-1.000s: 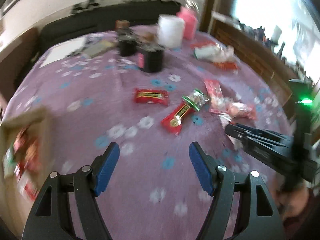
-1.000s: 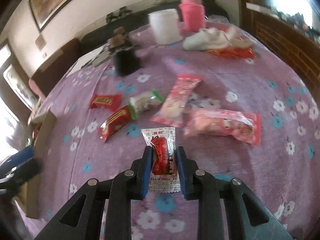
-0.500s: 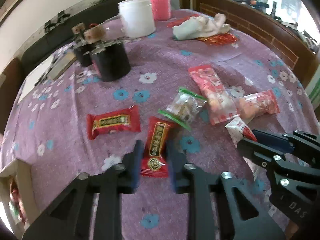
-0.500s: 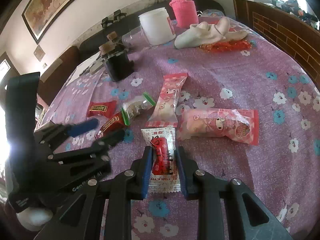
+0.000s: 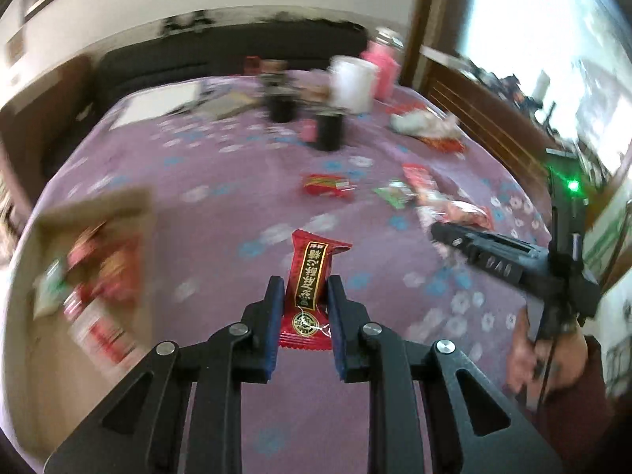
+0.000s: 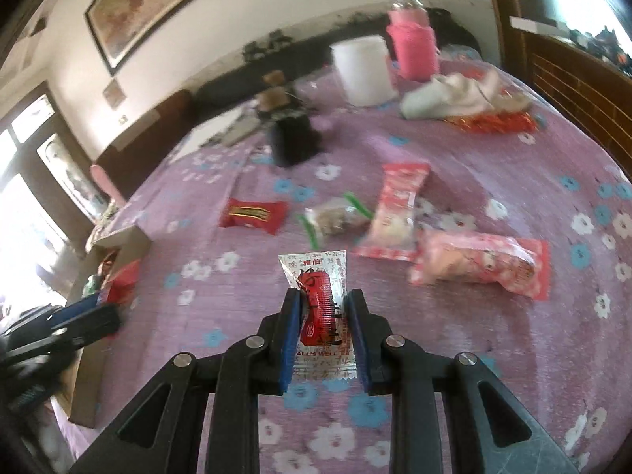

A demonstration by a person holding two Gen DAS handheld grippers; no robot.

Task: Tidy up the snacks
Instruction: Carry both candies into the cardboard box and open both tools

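Two hand-held grippers each pinch a snack over the bench (image 6: pixel 493 166), which wears a purple cloth with a flower print. In the left wrist view, the left hand-held gripper (image 5: pixel 304 296) is closed narrow on a red snack packet with gold lettering (image 5: pixel 310 288), which stands upright between the blue pads and sticks out toward twelve o'clock. At about nine o'clock from it sits an open cardboard box (image 5: pixel 91 272), blurred, with red wrappers inside. In the right wrist view, the right hand-held gripper (image 6: pixel 322 308) is clamped narrow on a clear sachet with a red sweet inside (image 6: pixel 318 300). Beyond it, toward twelve and one o'clock, loose snacks lie on the cloth: a red candy bar (image 6: pixel 252 215), a small clear pack with green ends (image 6: pixel 335 219), a pink-and-white packet (image 6: pixel 397 213), and a larger pink packet (image 6: pixel 480 266) at about two o'clock. Farther back stand a black container (image 6: pixel 294 140), a white tub (image 6: pixel 363 71) and a pink bottle (image 6: pixel 412 47), with a crumpled white cloth (image 6: pixel 454 96) near them.
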